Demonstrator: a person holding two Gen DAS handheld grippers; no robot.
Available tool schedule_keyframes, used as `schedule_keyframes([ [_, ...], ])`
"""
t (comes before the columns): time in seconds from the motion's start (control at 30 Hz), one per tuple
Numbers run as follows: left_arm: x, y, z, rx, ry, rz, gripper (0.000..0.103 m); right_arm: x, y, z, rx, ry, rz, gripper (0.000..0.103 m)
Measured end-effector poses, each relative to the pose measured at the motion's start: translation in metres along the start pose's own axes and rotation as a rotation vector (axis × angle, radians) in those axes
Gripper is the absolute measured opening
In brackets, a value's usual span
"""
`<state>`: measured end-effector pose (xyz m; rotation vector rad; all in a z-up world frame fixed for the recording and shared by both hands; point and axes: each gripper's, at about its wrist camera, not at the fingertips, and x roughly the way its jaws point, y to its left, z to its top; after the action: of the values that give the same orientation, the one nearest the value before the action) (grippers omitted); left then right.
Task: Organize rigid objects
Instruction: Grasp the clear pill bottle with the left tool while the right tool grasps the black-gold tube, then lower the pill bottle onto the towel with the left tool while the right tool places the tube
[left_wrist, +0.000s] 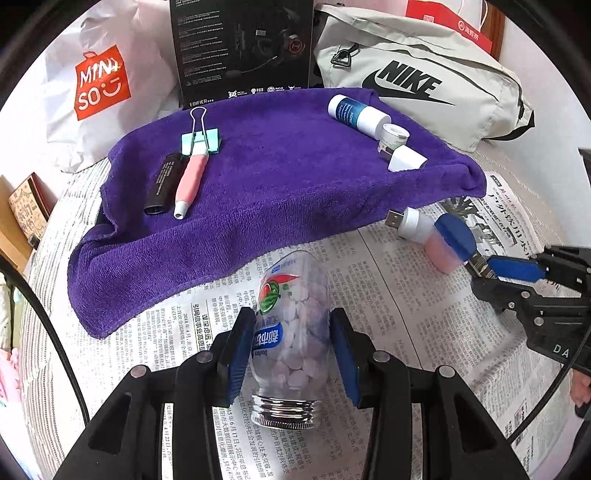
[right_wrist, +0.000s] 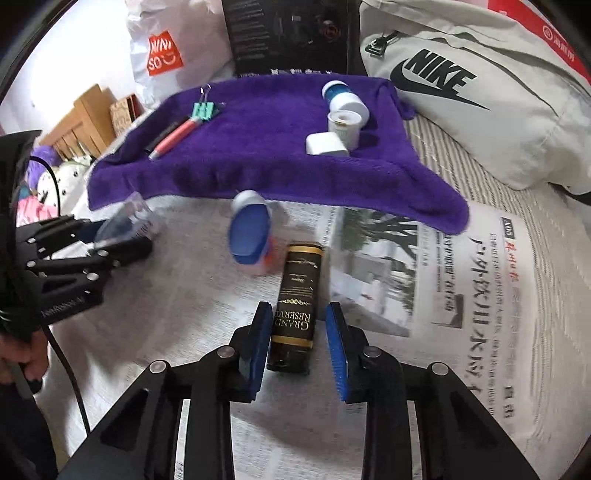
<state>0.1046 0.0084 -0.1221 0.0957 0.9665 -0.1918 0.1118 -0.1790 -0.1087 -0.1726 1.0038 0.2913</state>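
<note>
My left gripper (left_wrist: 291, 314) is shut on a clear bottle of pale tablets (left_wrist: 295, 332), its threaded neck toward the camera, over the newspaper (left_wrist: 388, 332). My right gripper (right_wrist: 299, 308) is open around a black GRAND RESERVE tube (right_wrist: 297, 306) lying on the newspaper; a gap shows at the right pad. Just beyond the tube's far end, a blue rounded piece (right_wrist: 249, 236) rests against a pink bottle with a white cap (left_wrist: 417, 225). On the purple towel (left_wrist: 277, 192) lie a teal binder clip (left_wrist: 201, 142), a pink pen (left_wrist: 190, 181), a black stick (left_wrist: 162, 184), a blue-white bottle (left_wrist: 358, 112), a small white jar (left_wrist: 393, 136) and a white block (left_wrist: 406, 160).
A USB stick (left_wrist: 393, 219) lies by the pink bottle. Behind the towel stand a Nike bag (left_wrist: 424, 81), a black box (left_wrist: 240, 48) and a Miniso bag (left_wrist: 99, 81). A hand (right_wrist: 18, 354) holds the left gripper (right_wrist: 74, 254) at the left of the right wrist view.
</note>
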Motion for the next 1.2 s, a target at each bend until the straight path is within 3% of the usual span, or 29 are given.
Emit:
schedule_keyframes([
  [0.27, 0.001, 0.001, 0.000, 0.003, -0.002, -0.004, 0.040, 0.008, 0.014, 0.008, -0.083, -0.004, -0.055, 0.029],
  [0.6, 0.001, 0.000, -0.001, 0.007, -0.004, 0.001, 0.040, 0.007, 0.007, 0.012, -0.075, 0.046, -0.014, 0.024],
  [0.8, -0.001, 0.002, 0.001, -0.011, 0.000, -0.027, 0.040, 0.007, 0.009, 0.007, -0.092, 0.029, -0.020, 0.024],
  [1.2, -0.022, 0.027, 0.001, -0.086, -0.011, -0.063, 0.040, -0.026, -0.011, 0.003, -0.050, 0.007, 0.060, 0.024],
])
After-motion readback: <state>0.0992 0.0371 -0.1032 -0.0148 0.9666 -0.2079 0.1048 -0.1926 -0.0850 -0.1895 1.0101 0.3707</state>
